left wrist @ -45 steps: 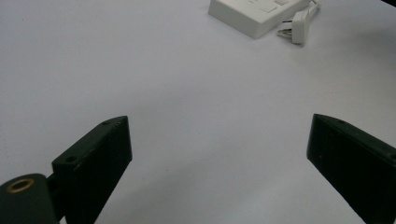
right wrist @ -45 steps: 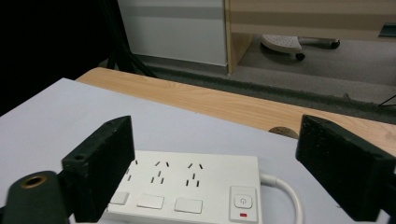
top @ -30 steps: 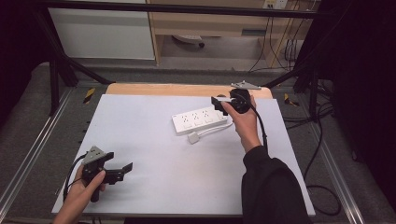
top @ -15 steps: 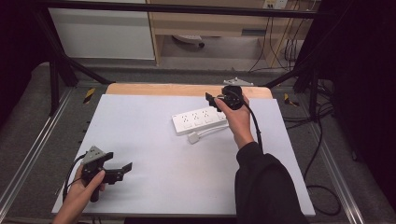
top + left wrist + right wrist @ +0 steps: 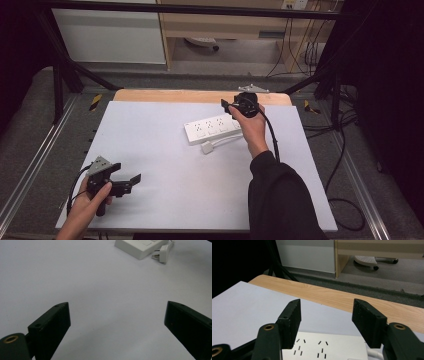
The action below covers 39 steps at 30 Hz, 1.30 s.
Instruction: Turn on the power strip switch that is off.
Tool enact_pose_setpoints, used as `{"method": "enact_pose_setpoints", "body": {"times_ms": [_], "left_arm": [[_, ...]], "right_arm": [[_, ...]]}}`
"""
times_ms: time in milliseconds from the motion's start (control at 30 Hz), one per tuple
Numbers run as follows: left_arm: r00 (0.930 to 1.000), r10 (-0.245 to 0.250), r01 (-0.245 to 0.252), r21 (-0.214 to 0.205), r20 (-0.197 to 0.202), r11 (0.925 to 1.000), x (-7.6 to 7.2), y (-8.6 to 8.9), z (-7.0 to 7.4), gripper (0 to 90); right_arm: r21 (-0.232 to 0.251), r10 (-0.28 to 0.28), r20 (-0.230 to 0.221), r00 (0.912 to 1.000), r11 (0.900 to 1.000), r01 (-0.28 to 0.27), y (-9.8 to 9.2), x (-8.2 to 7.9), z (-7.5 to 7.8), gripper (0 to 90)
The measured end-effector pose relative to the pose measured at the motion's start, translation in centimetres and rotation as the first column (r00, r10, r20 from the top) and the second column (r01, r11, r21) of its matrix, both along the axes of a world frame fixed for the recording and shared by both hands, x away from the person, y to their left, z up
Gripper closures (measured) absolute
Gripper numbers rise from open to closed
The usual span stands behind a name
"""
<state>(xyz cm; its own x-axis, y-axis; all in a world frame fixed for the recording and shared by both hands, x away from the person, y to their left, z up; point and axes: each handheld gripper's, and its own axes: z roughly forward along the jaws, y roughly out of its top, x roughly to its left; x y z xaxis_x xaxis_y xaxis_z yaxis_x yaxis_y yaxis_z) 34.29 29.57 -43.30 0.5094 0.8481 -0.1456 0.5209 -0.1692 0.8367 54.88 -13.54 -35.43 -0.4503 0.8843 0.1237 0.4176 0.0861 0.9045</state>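
One white power strip (image 5: 212, 128), socket slots up, flat on the table (image 5: 150, 150).

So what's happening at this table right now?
A person works at a white table with a two-jaw gripper in each hand. The right gripper hangs over the end of a white power strip, its jaws just closing but not touching it. The strip's plug lies loose in front of it. The left gripper rests near the front left, jaws wide open, holding nothing.
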Motion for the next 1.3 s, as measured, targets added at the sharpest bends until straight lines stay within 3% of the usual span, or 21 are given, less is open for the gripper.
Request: {"method": "enact_pose_setpoints", "body": {"times_ms": [167,1033,1300], "left_arm": [[1.0000,-0.004,0.004,-0.019,-0.003,0.9998,0.0,0.0,0.1,6.8],[1.0000,0.002,-0.002,-0.013,-0.007,0.9999,0.0,0.2,0.1,6.8],[1.0000,0.003,-0.003,-0.021,-0.008,0.9998,0.0,0.2,0.1,6.8]], "right_arm": [[-0.007,-0.003,-0.009,1.0000,1.0000,0.003,0.1,0.2,-0.3,43.8],[-0.082,0.059,-0.082,0.9949,0.9944,-0.066,2.5,0.8,-3.2,65.3],[-0.080,0.078,-0.095,0.9924,0.9930,-0.086,3.1,0.7,-3.8,69.0]]}}
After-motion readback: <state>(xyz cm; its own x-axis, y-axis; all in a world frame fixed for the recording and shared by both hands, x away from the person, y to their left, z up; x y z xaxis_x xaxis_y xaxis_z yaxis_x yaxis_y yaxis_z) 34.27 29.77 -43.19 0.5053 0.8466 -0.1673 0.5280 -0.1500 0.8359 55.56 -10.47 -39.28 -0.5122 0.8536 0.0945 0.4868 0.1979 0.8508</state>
